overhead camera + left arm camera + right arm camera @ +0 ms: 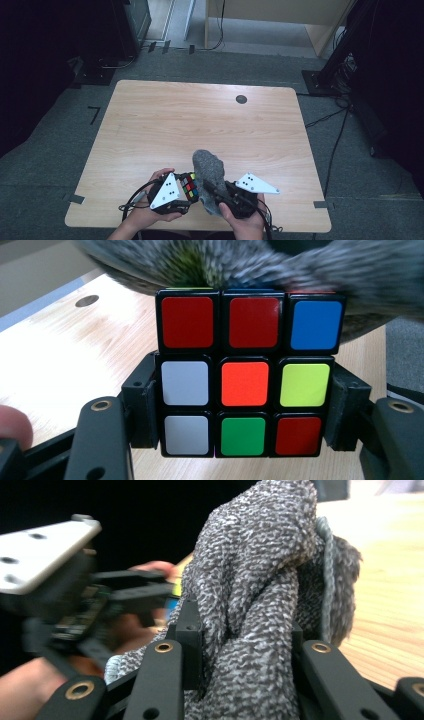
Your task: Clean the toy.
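1. At the desk's (pixel 150 125) near edge, the left hand-held gripper (pixel 245 405) clamps a colour cube (pixel 247 375) by its sides.
2. Just right of the cube, the right hand-held gripper (pixel 245 645) grips a grey cloth (pixel 265 580).
3. The cloth's upper end drapes against the cube's far face.

No legible text or labels, seemingly.

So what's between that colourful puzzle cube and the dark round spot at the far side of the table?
The grey cloth, bunched in the right gripper, then bare wood up to the spot, seen in the high view.
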`<state>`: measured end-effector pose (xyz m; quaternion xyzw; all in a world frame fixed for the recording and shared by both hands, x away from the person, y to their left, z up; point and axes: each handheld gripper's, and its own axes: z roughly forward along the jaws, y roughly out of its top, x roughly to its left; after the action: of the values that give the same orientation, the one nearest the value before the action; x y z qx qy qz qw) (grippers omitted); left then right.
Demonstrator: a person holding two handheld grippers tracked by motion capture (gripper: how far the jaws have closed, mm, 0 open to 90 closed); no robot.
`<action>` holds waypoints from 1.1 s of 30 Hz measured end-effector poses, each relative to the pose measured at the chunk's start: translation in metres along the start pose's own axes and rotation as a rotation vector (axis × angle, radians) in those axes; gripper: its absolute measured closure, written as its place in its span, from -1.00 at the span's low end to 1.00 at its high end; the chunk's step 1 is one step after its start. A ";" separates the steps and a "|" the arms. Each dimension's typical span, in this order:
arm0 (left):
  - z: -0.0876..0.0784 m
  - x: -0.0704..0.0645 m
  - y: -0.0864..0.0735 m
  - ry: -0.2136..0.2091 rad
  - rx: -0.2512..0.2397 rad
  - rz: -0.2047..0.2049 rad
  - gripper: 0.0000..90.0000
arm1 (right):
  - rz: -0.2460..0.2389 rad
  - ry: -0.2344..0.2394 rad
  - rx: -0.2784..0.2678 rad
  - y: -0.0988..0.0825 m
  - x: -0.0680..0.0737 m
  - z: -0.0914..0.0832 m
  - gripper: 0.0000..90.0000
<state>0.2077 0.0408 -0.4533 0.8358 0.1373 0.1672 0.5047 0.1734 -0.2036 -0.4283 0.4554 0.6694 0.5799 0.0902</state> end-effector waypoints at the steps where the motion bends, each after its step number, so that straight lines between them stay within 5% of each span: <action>1: 0.000 0.001 0.000 0.002 -0.003 -0.003 -0.25 | 0.001 -0.030 0.009 0.000 -0.006 -0.001 0.50; 5: -0.001 0.004 0.000 0.001 -0.019 -0.023 -0.25 | 0.013 -0.106 0.011 0.001 -0.017 -0.005 0.50; 7: 0.001 0.003 -0.001 0.010 -0.005 -0.013 -0.25 | 0.027 -0.091 -0.017 0.002 -0.016 -0.009 0.50; 13: 0.004 -0.004 0.001 -0.001 -0.001 0.001 -0.25 | -0.058 -0.002 -0.027 0.004 0.013 -0.005 0.50; 16: 0.002 -0.004 0.002 0.005 -0.006 0.006 -0.25 | -0.038 0.014 -0.019 0.000 0.009 -0.001 0.49; 23: -0.003 0.004 0.000 0.010 -0.031 -0.019 -0.25 | 0.039 -0.103 -0.003 0.000 -0.020 -0.007 0.50; 27: 0.002 0.001 -0.001 0.022 0.001 0.004 -0.25 | -0.009 -0.039 -0.042 0.005 -0.001 -0.010 0.50; 31: 0.002 -0.005 0.001 0.002 -0.020 0.014 -0.25 | -0.100 0.025 -0.017 0.004 0.023 -0.003 0.49; 33: 0.000 -0.004 0.003 0.009 -0.024 0.019 -0.25 | -0.079 0.036 -0.023 0.002 0.019 -0.001 0.49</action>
<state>0.2038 0.0380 -0.4515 0.8302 0.1295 0.1772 0.5124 0.1629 -0.1914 -0.4184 0.4173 0.6816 0.5916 0.1063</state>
